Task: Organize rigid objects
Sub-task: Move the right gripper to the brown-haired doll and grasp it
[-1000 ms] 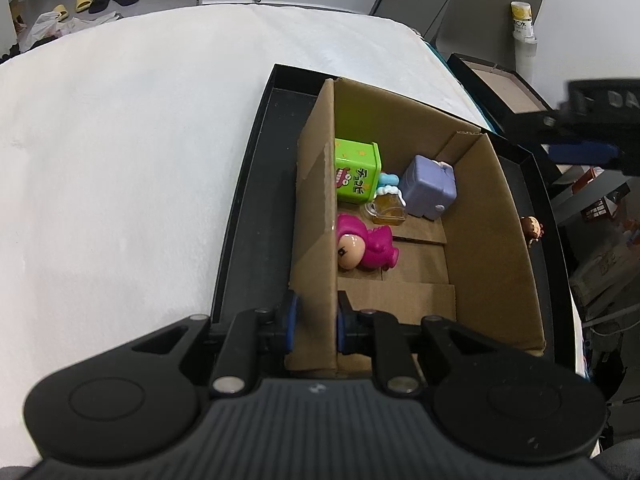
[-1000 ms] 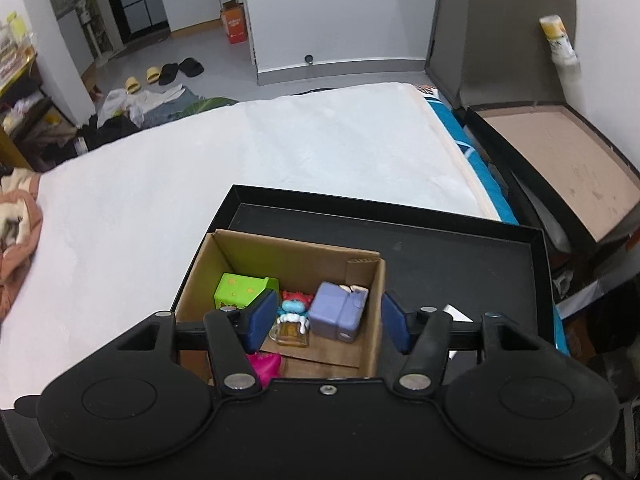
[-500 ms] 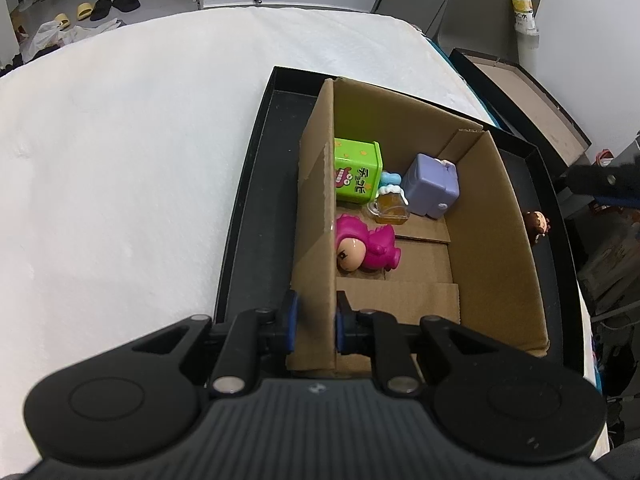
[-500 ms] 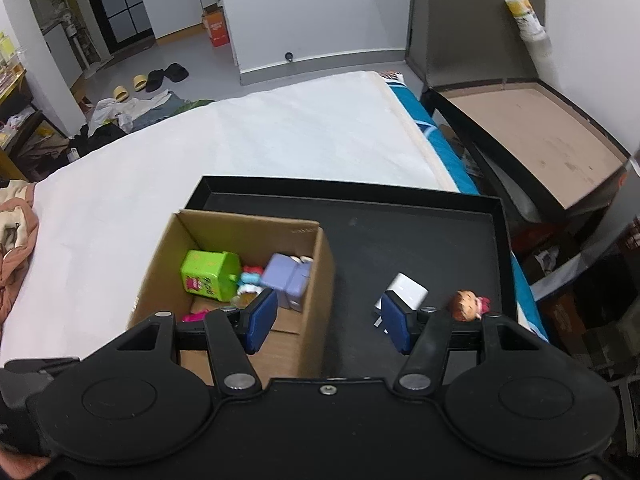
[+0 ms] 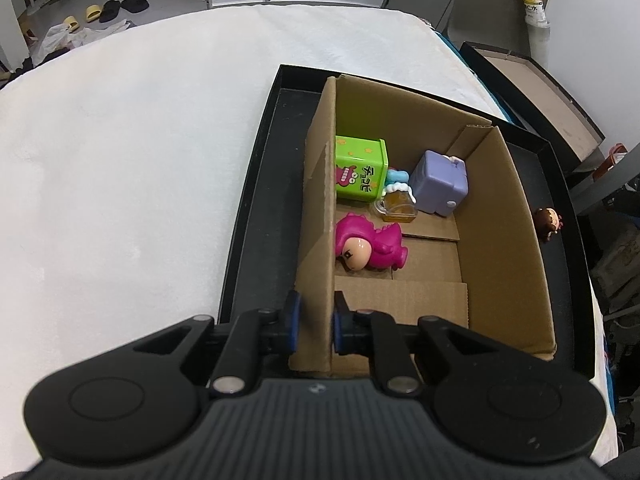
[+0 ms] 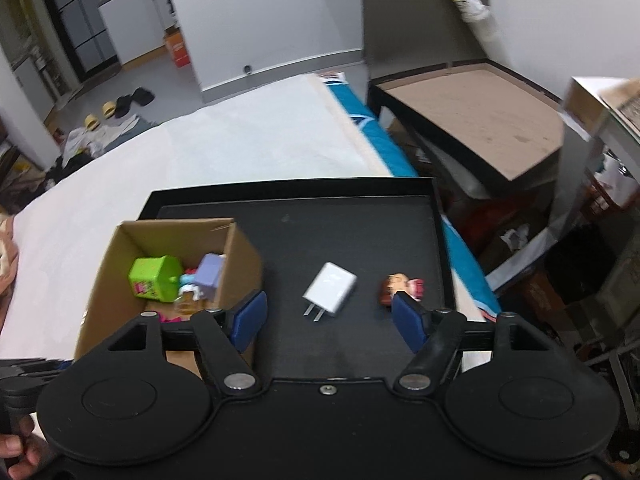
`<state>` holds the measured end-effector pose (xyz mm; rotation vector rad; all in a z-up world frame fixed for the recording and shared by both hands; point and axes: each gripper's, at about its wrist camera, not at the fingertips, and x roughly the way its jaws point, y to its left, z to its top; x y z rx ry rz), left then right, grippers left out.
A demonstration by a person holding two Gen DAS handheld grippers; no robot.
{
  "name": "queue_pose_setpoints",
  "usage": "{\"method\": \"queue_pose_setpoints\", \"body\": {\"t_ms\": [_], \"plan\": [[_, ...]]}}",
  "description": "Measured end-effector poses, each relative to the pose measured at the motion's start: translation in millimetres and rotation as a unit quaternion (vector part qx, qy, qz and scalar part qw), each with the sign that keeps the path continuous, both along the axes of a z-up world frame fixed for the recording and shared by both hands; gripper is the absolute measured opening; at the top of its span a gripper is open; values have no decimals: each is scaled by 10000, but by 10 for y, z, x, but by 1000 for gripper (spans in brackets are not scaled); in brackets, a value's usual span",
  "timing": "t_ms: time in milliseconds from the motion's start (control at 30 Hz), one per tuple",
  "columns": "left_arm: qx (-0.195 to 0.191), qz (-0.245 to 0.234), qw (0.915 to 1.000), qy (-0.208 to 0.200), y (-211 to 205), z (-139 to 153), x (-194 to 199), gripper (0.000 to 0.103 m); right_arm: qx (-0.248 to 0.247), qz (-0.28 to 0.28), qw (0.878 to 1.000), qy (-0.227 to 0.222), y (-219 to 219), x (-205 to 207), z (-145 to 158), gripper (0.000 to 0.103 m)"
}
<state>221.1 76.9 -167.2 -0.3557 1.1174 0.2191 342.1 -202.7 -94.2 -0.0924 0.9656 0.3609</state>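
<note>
Black tray (image 6: 360,236), figurine (image 6: 400,287) half hidden by hand-held gripper (image 6: 334,320)

a room with white walls and grey floor
slippers (image 5: 114,6) lie near an orange box (image 6: 177,48) by the wall.
</note>
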Motion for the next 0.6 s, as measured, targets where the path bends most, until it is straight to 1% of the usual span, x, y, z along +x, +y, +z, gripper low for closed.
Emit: {"method": "queue_pose_setpoints", "body": {"t_ms": [333, 467, 600], "plan": [[121, 4, 9999, 74, -42, 6, 24, 14, 183, -324, 9993, 75, -276, 129, -270, 70], [158, 6, 9998, 101, -54, 4, 35, 13, 231, -411, 9988, 92, -346, 204, -365, 76], [160, 22, 9998, 122, -51, 5, 40, 13, 326, -498, 9981, 125, -416, 295, -457, 76]]}}
